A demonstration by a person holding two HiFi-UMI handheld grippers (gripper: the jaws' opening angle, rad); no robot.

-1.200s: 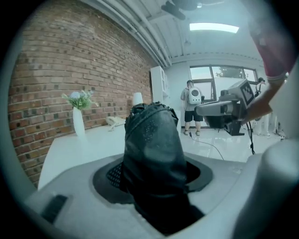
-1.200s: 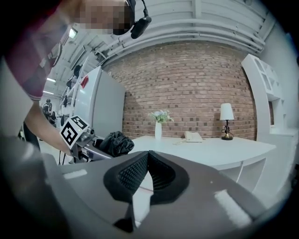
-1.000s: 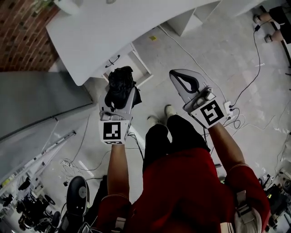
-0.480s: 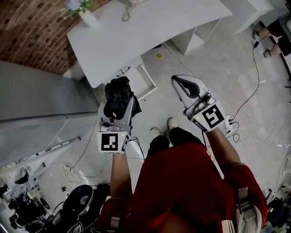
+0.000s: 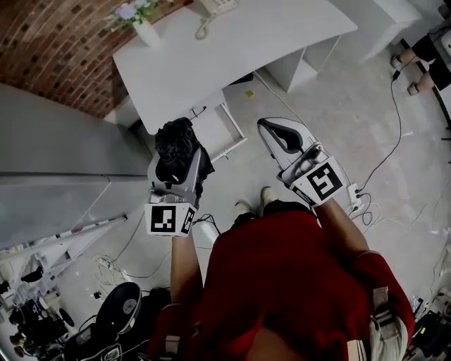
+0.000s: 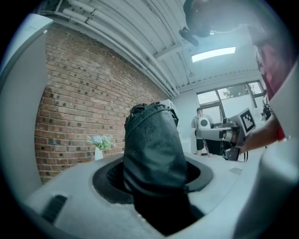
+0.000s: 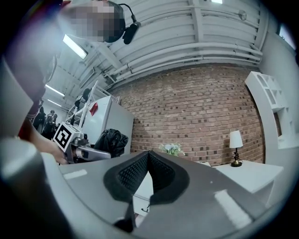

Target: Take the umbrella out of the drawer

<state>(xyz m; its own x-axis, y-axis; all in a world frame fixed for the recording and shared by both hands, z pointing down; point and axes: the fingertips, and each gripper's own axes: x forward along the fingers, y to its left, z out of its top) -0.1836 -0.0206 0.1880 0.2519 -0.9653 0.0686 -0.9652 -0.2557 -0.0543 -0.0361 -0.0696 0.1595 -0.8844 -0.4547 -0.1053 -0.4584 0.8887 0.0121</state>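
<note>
A black folded umbrella (image 5: 176,141) sits between the jaws of my left gripper (image 5: 178,163), which is shut on it and holds it in the air left of the open white drawer (image 5: 227,132). In the left gripper view the umbrella (image 6: 154,149) fills the middle, its bunched end pointing away from me. My right gripper (image 5: 272,130) hovers over the floor right of the drawer. It is shut, pads meeting at the tip (image 7: 148,156), with nothing in it. From the right gripper view, the umbrella (image 7: 111,140) shows at the left.
The drawer hangs under a white desk (image 5: 239,49) carrying a vase of flowers (image 5: 139,20) and a telephone (image 5: 215,7). A grey cabinet (image 5: 56,148) stands at the left against a brick wall. Cables and a power strip (image 5: 354,194) lie on the floor. A person (image 5: 426,49) stands far right.
Both grippers have risen, the left one still shut on the umbrella. More of the desk top and the brick wall has come into the head view.
</note>
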